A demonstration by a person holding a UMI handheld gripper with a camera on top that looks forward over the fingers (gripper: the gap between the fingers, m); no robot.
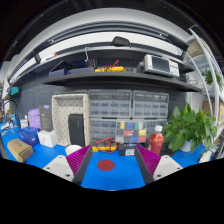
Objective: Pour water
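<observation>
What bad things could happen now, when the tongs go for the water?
The tongs are open and empty, so nothing is gripped yet. The red-capped bottle stands right beside the potted plant, so reaching in might brush the leaves or tip the bottle. Any spill would probably run over the blue table.

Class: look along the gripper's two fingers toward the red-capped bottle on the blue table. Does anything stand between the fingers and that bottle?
Nothing visible does. The gripper is open, and only bare blue table with a red circle lies between the fingers. The bottle stands beyond the right finger, beside the potted plant.
</observation>
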